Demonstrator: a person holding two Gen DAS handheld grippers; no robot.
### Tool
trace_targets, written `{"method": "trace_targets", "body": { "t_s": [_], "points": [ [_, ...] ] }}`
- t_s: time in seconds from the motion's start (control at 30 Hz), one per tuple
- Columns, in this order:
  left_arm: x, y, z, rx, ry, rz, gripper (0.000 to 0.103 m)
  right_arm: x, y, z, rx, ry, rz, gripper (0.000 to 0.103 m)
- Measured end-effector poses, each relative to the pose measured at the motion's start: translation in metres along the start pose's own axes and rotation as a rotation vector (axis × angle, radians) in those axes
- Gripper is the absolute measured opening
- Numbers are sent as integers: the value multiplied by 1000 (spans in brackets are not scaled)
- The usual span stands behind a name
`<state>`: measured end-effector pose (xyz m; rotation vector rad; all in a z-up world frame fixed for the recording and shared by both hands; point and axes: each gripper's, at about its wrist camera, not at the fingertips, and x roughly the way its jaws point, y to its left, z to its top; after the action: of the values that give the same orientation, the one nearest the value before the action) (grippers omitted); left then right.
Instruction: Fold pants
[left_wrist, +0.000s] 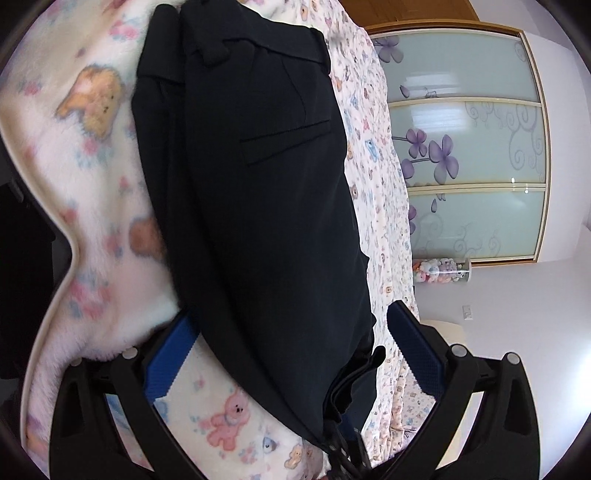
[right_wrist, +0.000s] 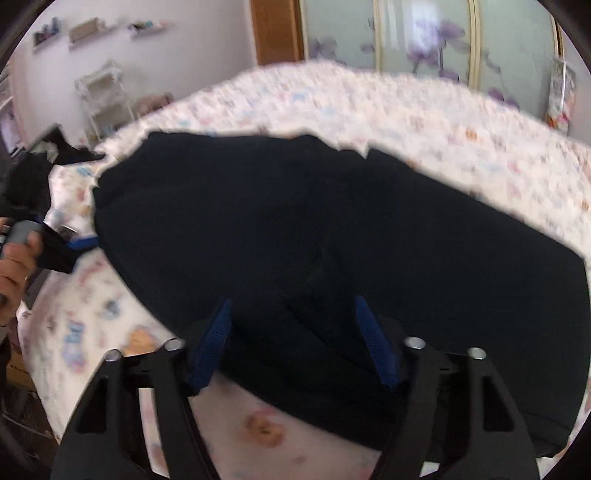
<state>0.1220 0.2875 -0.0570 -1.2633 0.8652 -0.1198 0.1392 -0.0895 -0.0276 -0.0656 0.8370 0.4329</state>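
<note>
The dark trousers (left_wrist: 258, 177) lie on the bed (left_wrist: 380, 206), partly over a fleece teddy-bear blanket (left_wrist: 85, 155), already doubled lengthwise, with the waistband toward 12 o'clock in my left wrist view and a welt pocket (left_wrist: 286, 142) facing up. My left gripper (left_wrist: 284, 354) stands wide: its blue pads sit on either side of the leg end at 6 o'clock and neither presses on the cloth. My right gripper (right_wrist: 295, 347) stands about half open; the trousers' edge lies between its fingers, but that view is blurred and I see no pinch on the fabric. At 9 o'clock in the right wrist view, a hand (right_wrist: 14, 266) holds the other gripper's handle. I judge the step in hand to be taking hold for the crosswise fold. The next move calls for both grippers to close on all layers at the edge, then carry it evenly across so the layers do not slip apart.
</note>
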Motion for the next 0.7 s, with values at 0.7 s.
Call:
{"method": "trace_targets", "body": {
  "t_s": [0.7],
  "points": [
    [-3,-2,16,19,-5,-35,69,-61,-26,-36,168,-115,329,71]
  ]
}}
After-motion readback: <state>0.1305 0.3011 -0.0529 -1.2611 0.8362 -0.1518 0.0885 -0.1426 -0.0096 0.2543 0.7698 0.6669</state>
